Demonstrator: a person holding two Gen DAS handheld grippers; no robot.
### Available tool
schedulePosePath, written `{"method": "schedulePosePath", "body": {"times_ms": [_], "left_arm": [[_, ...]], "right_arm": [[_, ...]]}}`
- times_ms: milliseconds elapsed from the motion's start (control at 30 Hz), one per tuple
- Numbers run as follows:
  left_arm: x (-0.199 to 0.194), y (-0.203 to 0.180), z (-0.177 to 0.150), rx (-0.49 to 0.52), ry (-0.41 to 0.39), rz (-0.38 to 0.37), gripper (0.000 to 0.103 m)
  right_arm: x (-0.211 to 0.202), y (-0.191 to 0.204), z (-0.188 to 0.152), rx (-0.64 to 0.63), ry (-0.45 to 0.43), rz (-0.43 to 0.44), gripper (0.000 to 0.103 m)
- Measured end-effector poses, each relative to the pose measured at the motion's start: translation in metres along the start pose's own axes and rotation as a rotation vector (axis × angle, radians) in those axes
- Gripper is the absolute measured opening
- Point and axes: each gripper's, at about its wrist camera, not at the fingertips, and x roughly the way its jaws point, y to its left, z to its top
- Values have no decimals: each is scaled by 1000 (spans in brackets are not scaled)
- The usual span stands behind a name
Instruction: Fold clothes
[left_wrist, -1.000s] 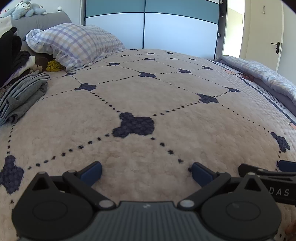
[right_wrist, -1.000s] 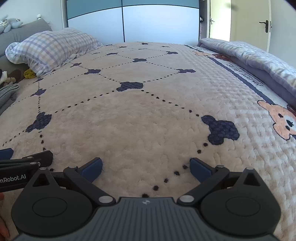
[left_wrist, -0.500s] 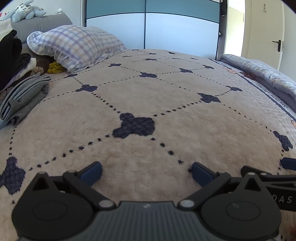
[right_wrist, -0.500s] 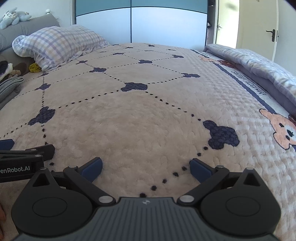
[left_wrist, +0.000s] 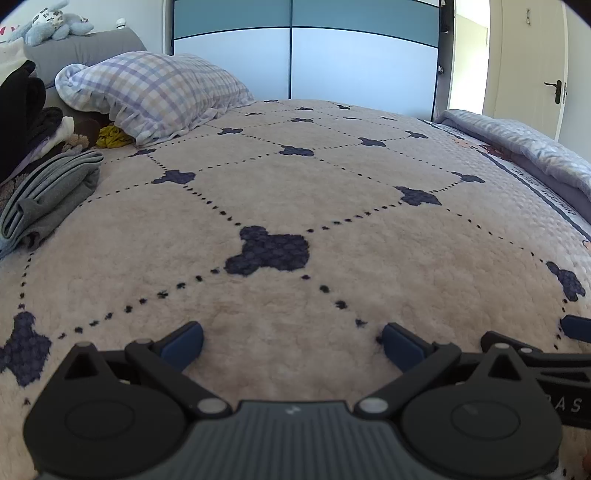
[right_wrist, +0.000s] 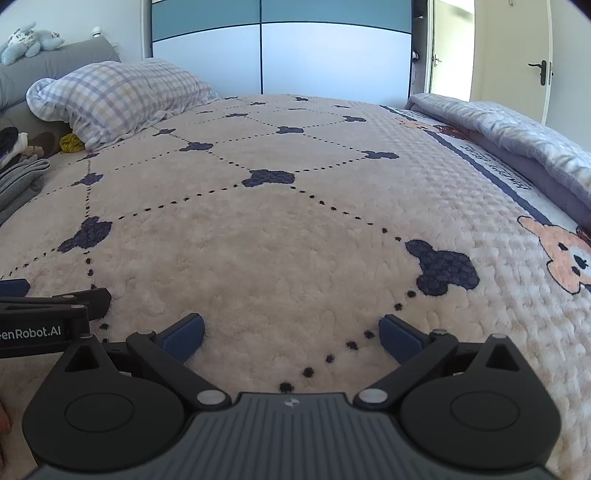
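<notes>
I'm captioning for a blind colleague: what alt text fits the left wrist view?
The open, empty left gripper hovers low over a beige bedspread. Folded grey clothes lie at the far left, near a plaid pillow.

Both grippers, left gripper (left_wrist: 291, 341) and right gripper (right_wrist: 291, 332), showing black linkage arms, blue fingertip pads (right_wrist: 184, 336), silver pivot screws, ribbed grey housing, white lettering.
</notes>
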Motion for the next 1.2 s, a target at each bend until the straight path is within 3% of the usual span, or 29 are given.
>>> {"method": "schedulePosePath", "body": {"times_ms": [1200], "left_arm": [[2, -6, 2, -7, 0, 38, 103]], "right_arm": [[0, -1, 0, 16, -4, 2, 103]]}}
